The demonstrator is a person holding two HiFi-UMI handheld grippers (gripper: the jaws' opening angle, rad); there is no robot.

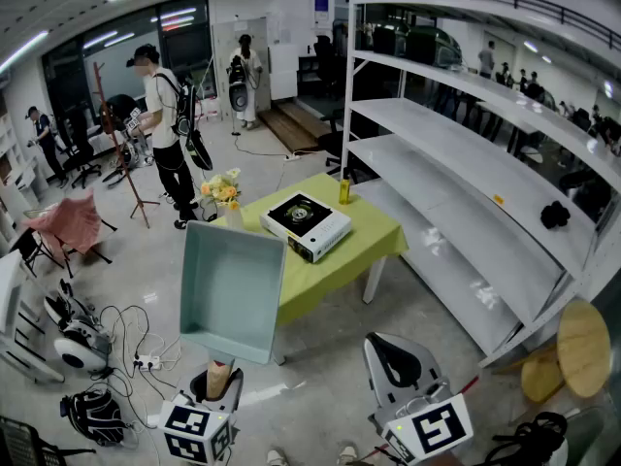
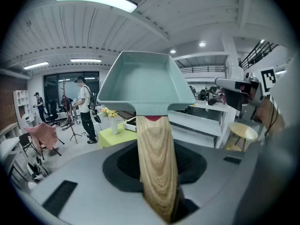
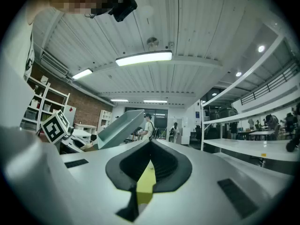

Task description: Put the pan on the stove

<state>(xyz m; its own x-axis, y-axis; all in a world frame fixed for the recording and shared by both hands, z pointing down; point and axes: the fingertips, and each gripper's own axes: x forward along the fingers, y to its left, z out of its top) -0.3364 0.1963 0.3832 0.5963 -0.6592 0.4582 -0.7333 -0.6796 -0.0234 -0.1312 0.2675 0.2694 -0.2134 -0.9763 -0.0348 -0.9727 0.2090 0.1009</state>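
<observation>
left gripper view: left gripper jaws clamp the pan by its wooden handle.

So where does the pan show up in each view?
Head view: lower left of centre, pan standing upright.
Left gripper view: upper centre, wooden handle running down.
Right gripper view: left of centre, tilted.
Shared landmark: white shelves.
</observation>
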